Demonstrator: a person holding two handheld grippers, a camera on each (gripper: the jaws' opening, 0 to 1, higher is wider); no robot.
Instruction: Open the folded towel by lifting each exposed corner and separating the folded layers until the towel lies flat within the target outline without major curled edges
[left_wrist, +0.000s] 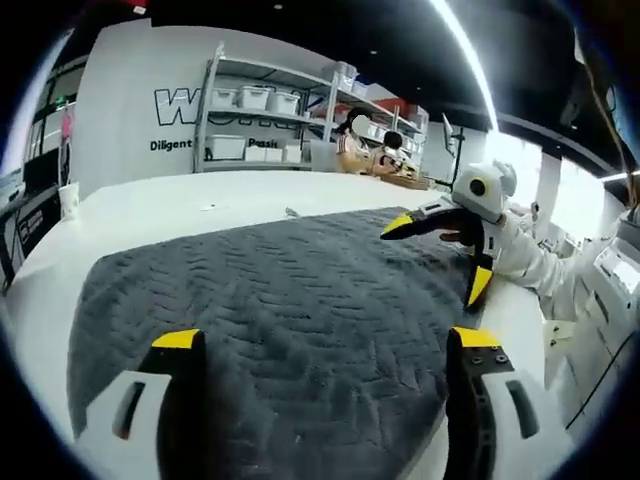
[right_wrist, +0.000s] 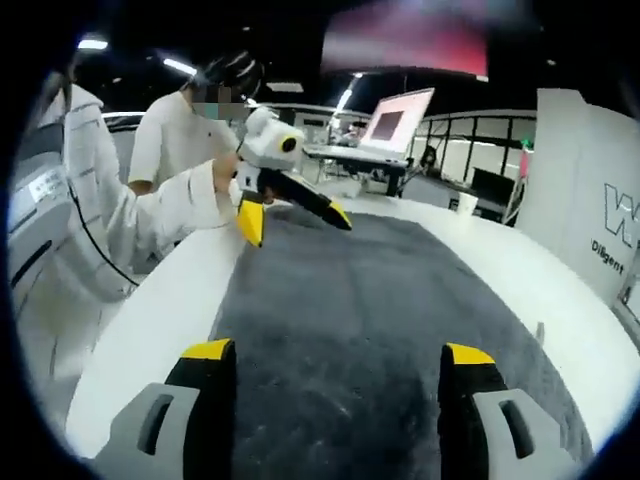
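A lab or workshop hall: metal shelves stacked with white bins, a lettered white wall, a dark ceiling with strip lights, and an open laptop on a desk.

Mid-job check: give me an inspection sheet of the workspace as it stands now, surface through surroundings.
Surface: white table, bare around the towel.
Job's things: grey towel spread wide over the table; no target outline seen; far edges hard to judge.
Clutter: a small white cup near the table's edge; a small object beyond the towel, too small to tell.
Grippers: left hand-held gripper open, jaws above the towel, gripping nothing; right hand-held gripper open, likewise.
Cables: a dark cable along the person's white sleeve.
Surroundings: shelving with white bins, a lettered wall, an open laptop, people seated behind.
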